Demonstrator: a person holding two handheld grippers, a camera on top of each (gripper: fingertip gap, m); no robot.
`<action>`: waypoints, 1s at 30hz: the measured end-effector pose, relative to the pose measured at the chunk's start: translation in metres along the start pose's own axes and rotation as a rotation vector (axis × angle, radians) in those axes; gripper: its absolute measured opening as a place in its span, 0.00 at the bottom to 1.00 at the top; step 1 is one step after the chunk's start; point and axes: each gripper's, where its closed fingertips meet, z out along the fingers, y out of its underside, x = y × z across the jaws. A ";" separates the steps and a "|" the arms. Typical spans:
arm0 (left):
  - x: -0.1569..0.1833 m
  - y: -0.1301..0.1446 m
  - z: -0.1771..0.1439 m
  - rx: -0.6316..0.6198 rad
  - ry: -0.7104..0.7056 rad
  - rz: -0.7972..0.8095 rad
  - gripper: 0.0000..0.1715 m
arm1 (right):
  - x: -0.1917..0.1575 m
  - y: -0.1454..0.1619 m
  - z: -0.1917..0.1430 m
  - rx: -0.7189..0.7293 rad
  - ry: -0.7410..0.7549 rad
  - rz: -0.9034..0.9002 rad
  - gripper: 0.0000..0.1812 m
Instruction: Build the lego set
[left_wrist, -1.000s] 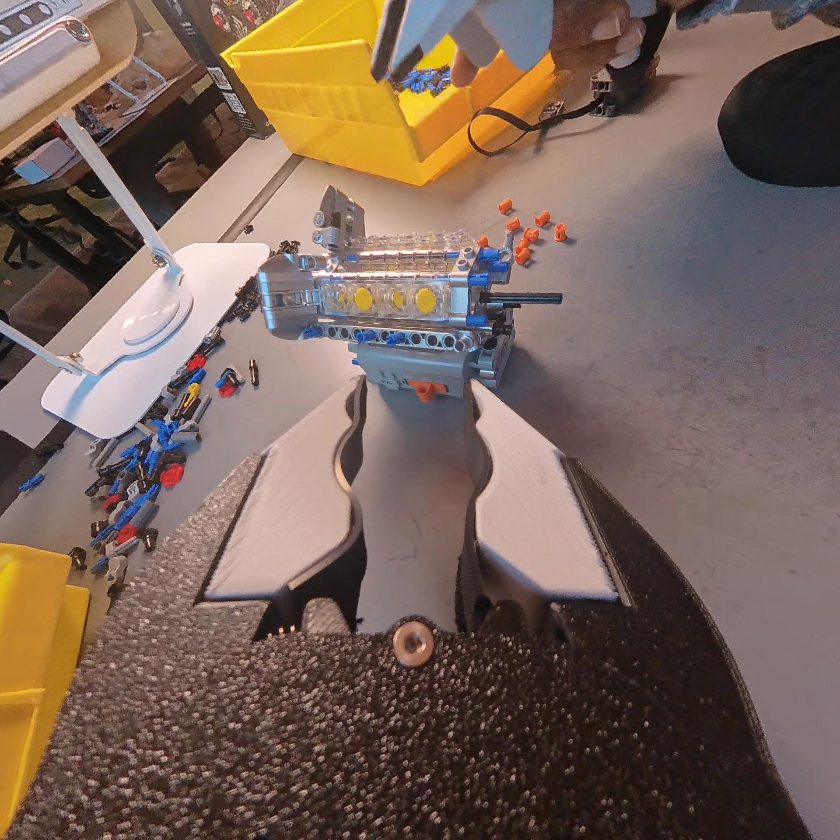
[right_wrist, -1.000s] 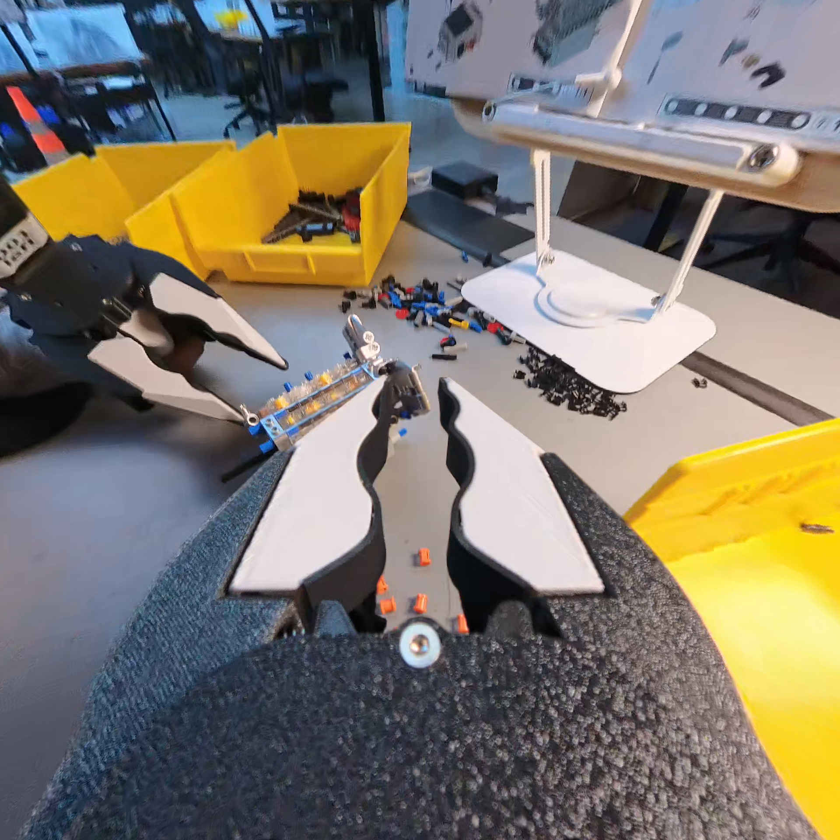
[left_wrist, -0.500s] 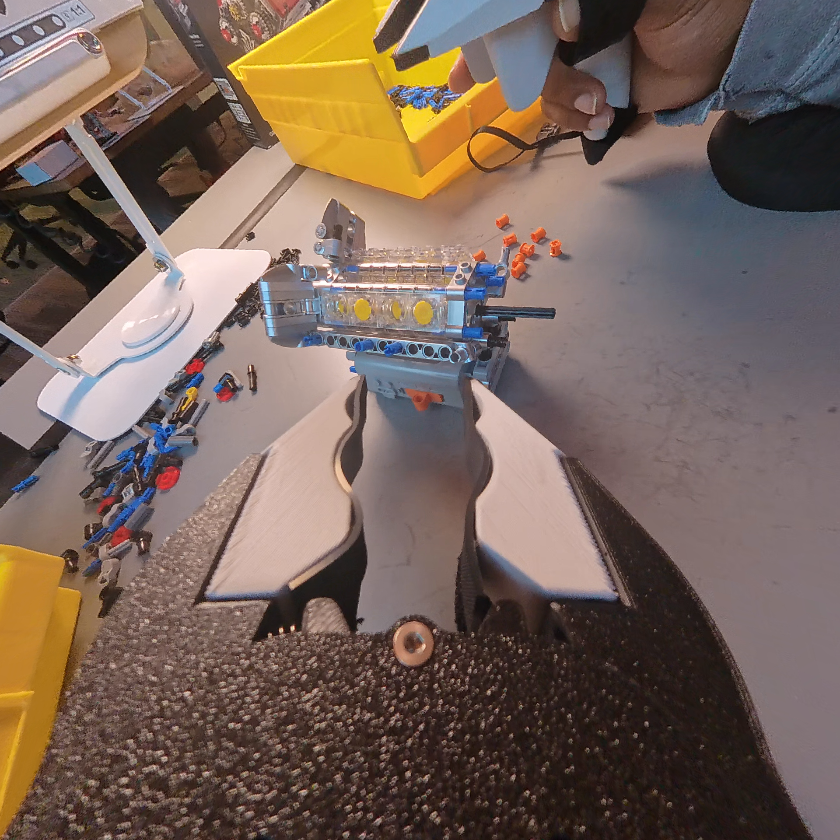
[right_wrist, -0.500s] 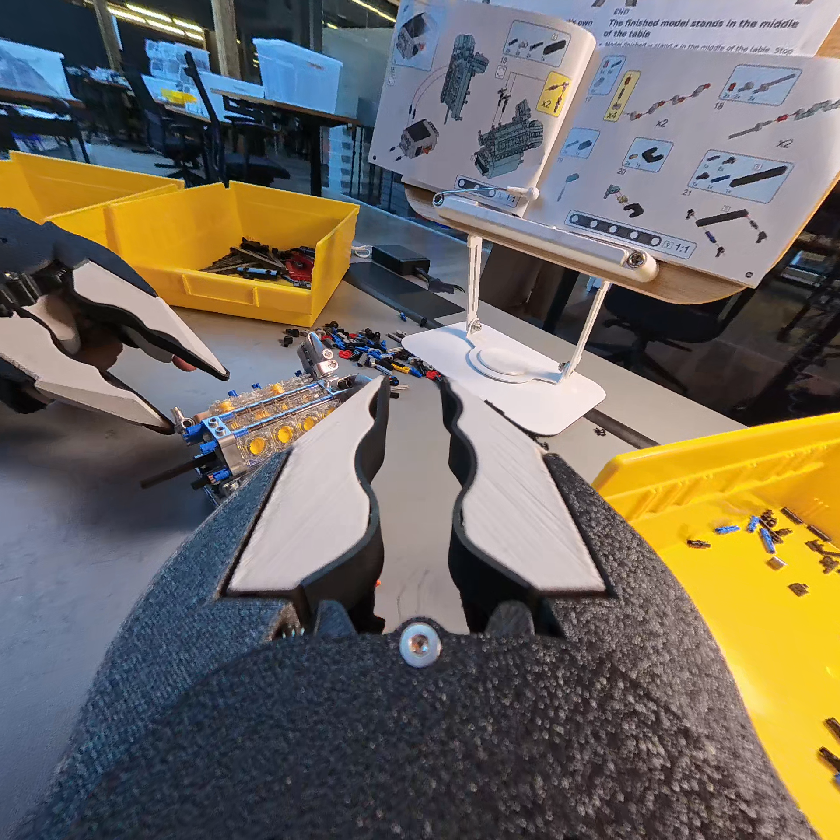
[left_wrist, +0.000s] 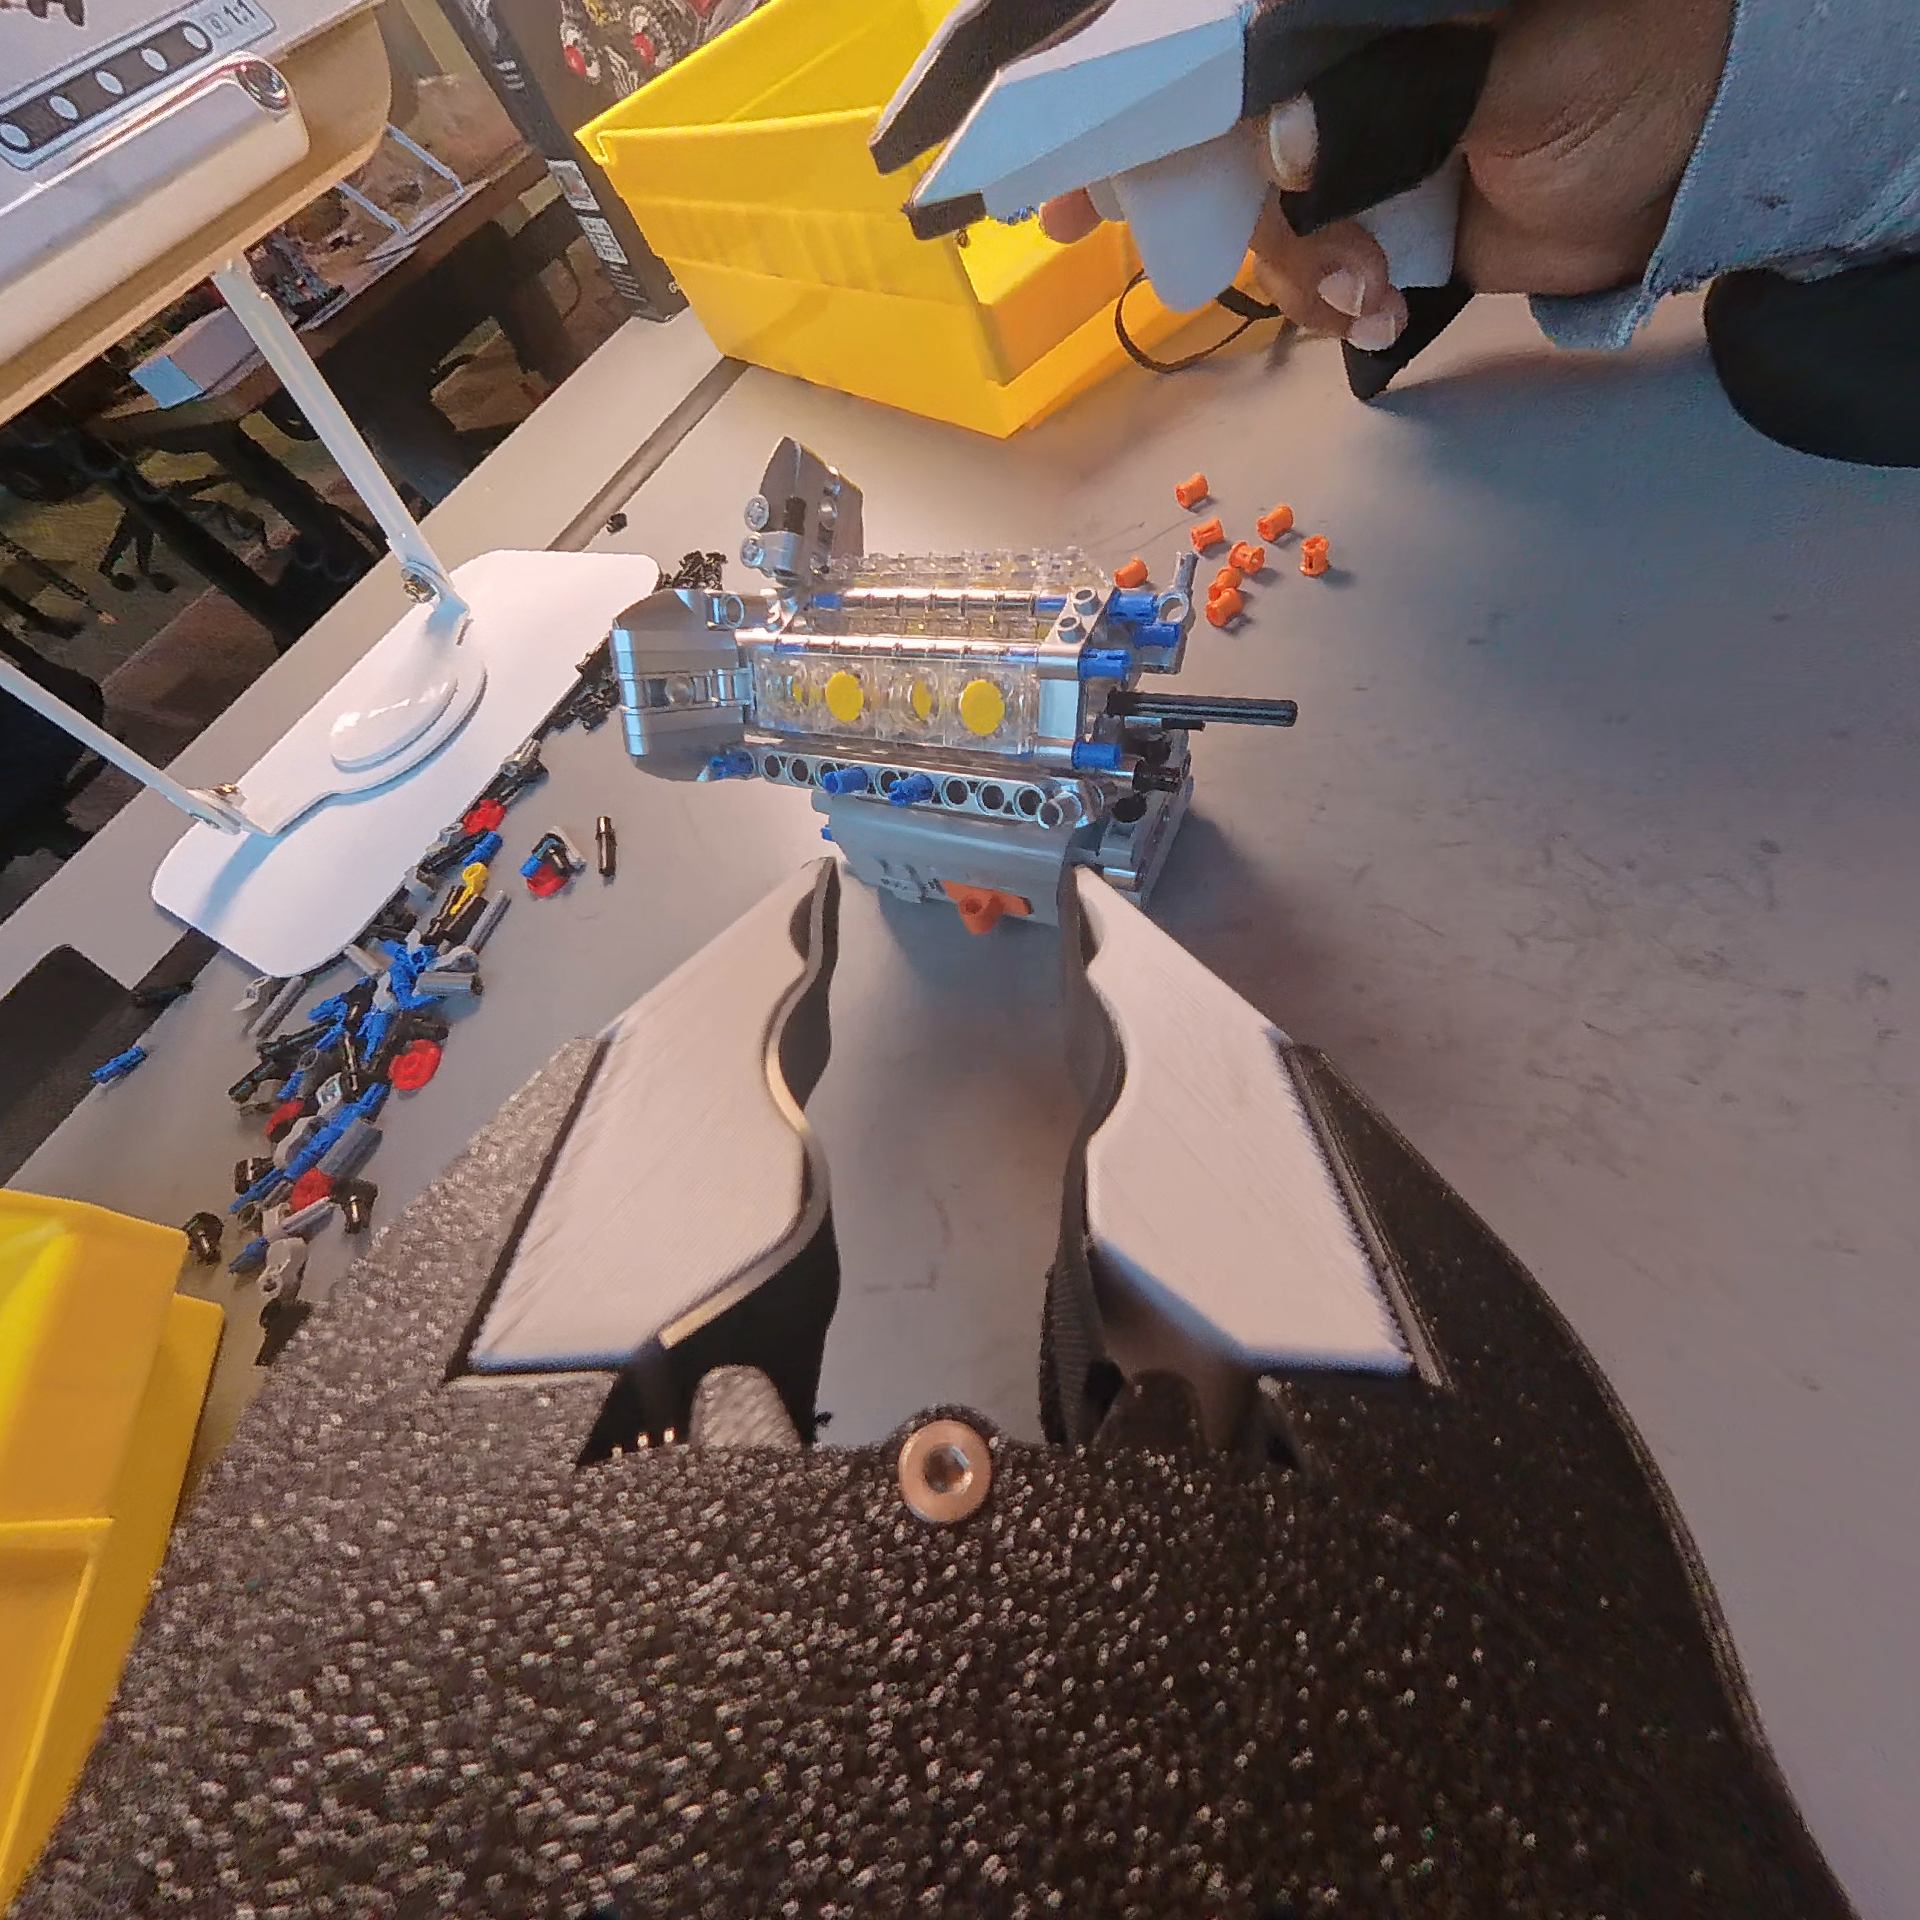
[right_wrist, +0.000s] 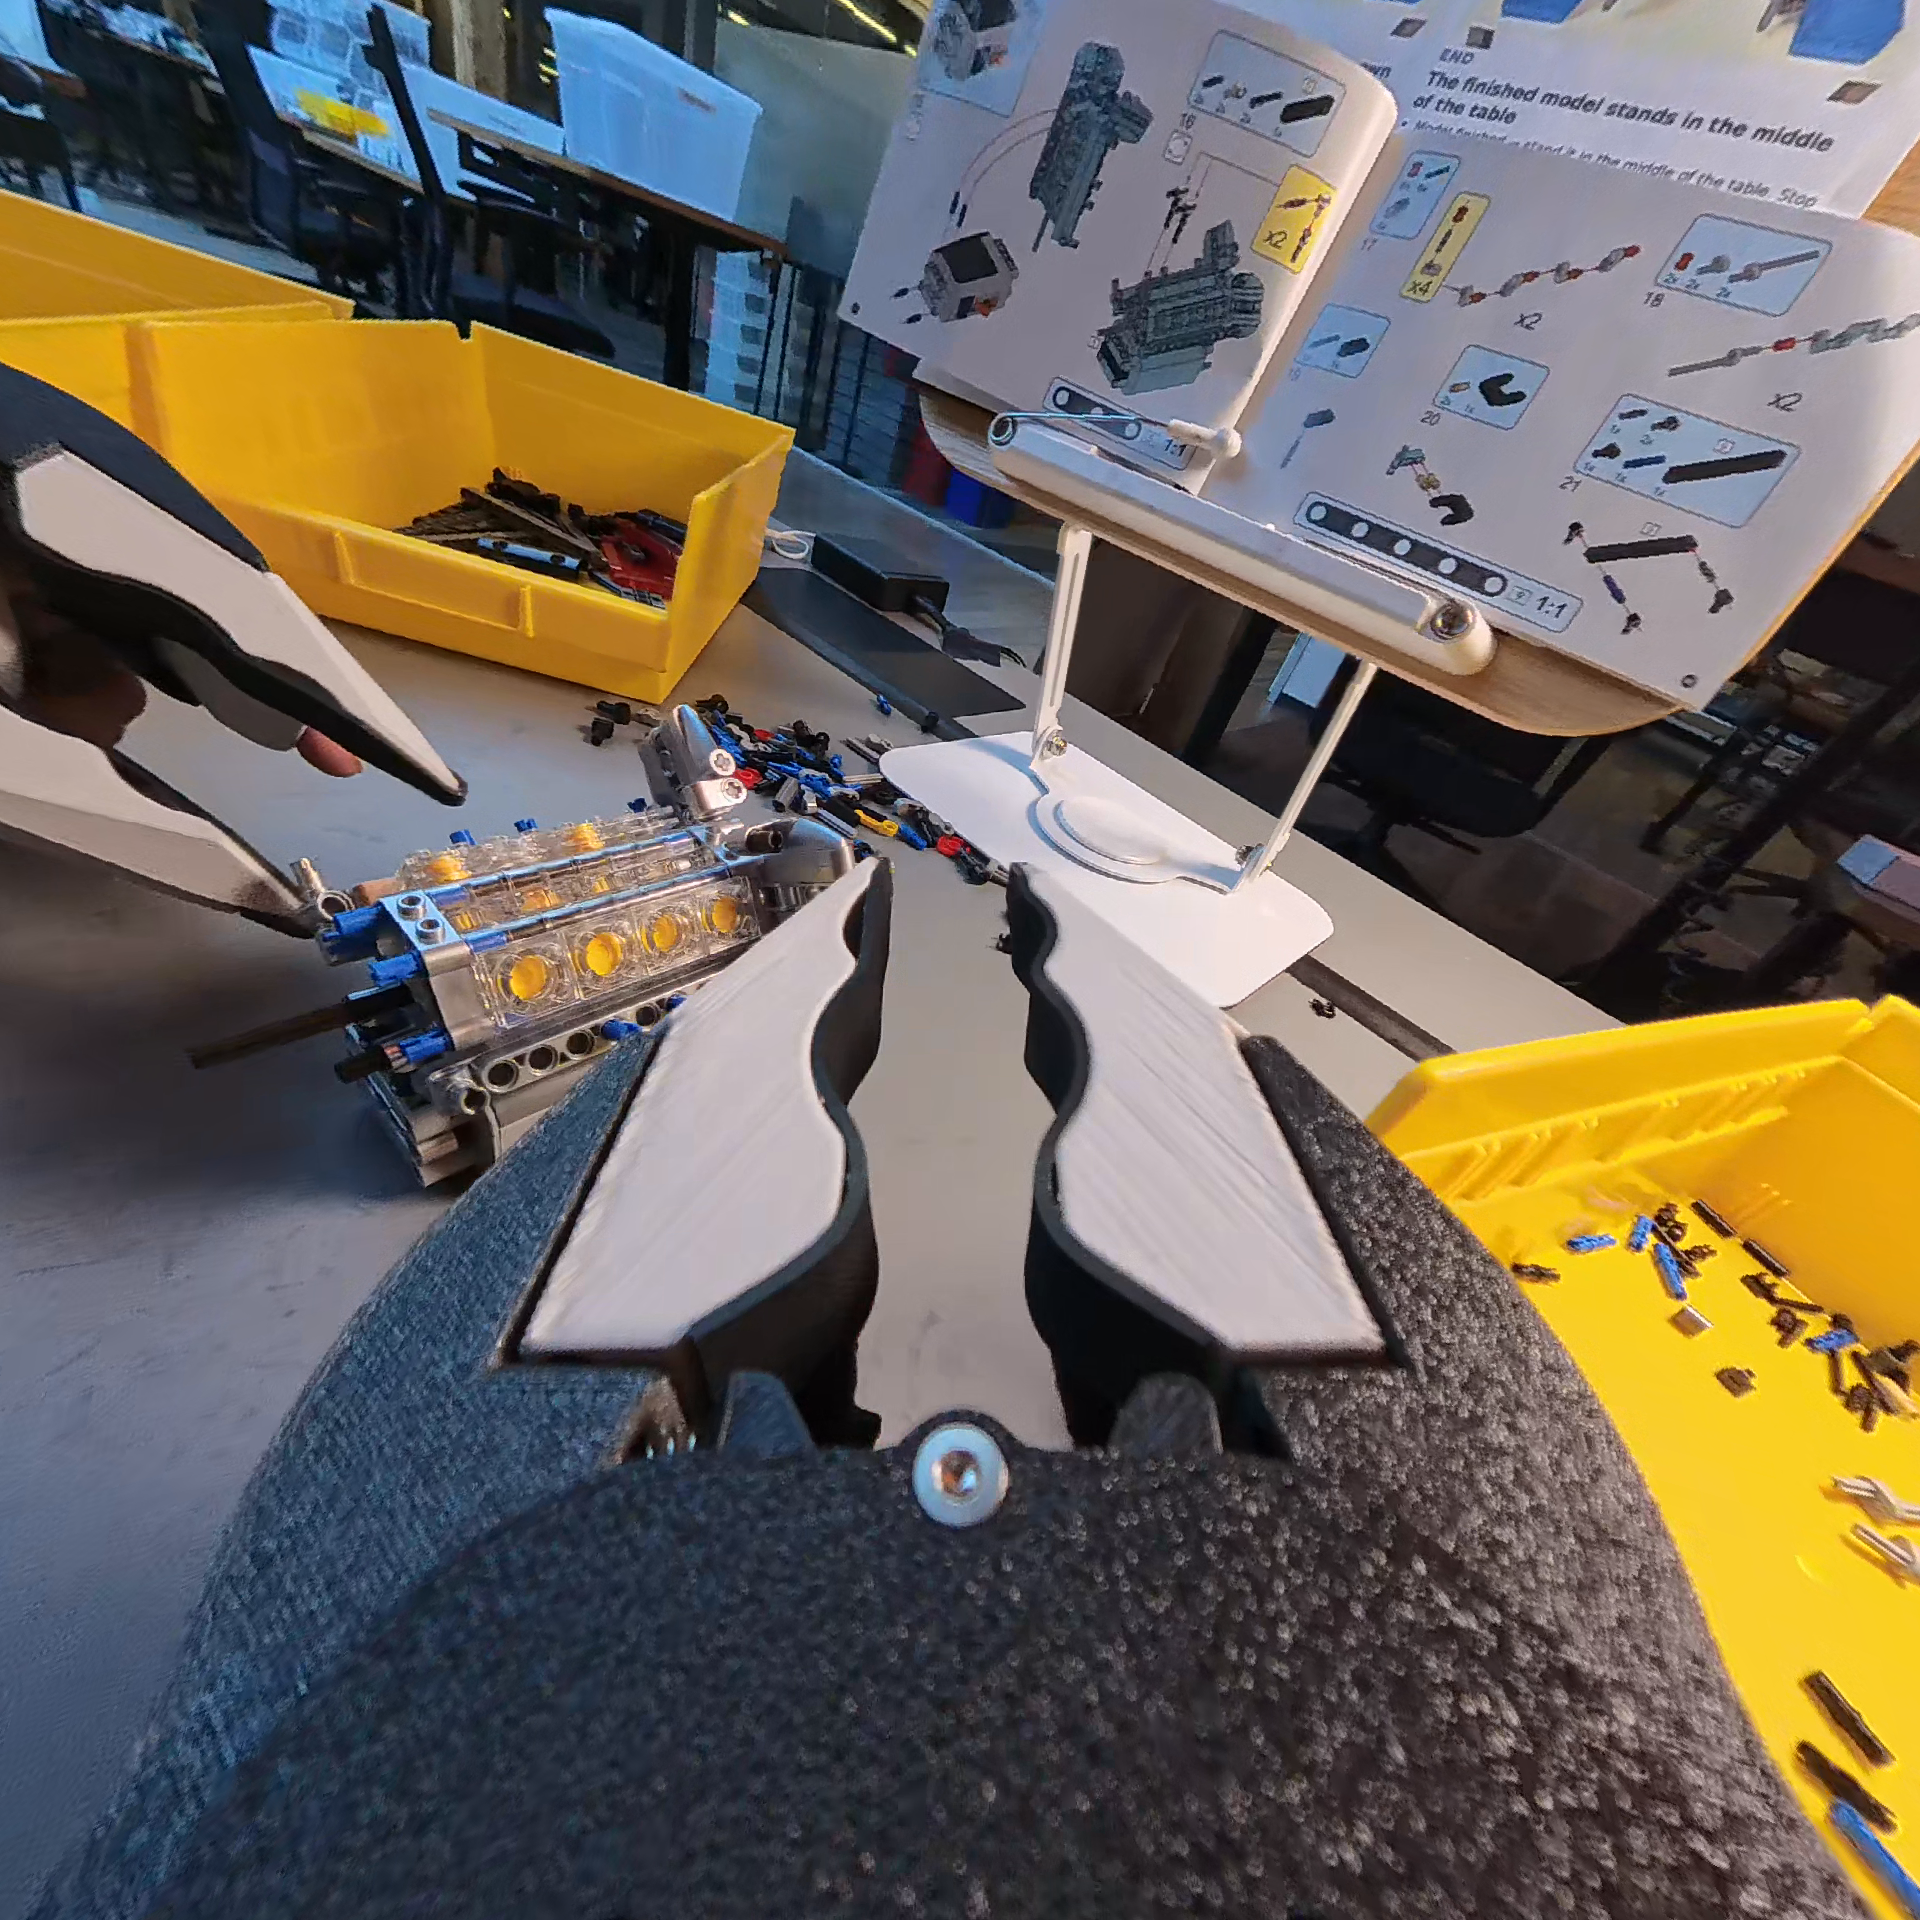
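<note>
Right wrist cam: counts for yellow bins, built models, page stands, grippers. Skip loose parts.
Yellow bins: 3
Built model: 1
Page stand: 1
Grippers: 2, left gripper and right gripper
Total: 7

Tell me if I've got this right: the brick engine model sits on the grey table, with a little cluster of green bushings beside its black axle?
Not quite: the bushings are orange, not green, as the left wrist view shows. The engine model does sit on the grey table, black axle sticking out.

Workshop: yellow parts bins (right_wrist: 499, 499), worktables (left_wrist: 1558, 935)
</note>
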 end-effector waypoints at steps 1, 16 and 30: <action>-0.001 0.001 0.001 -0.004 -0.008 -0.002 0.23 | -0.002 0.000 0.001 -0.004 -0.003 -0.014 0.12; -0.009 0.002 0.002 -0.017 -0.074 0.000 0.23 | -0.006 0.004 -0.001 -0.044 0.007 -0.088 0.12; -0.009 -0.002 -0.002 0.022 -0.042 -0.031 0.23 | 0.012 -0.005 -0.014 -0.012 0.015 0.038 0.13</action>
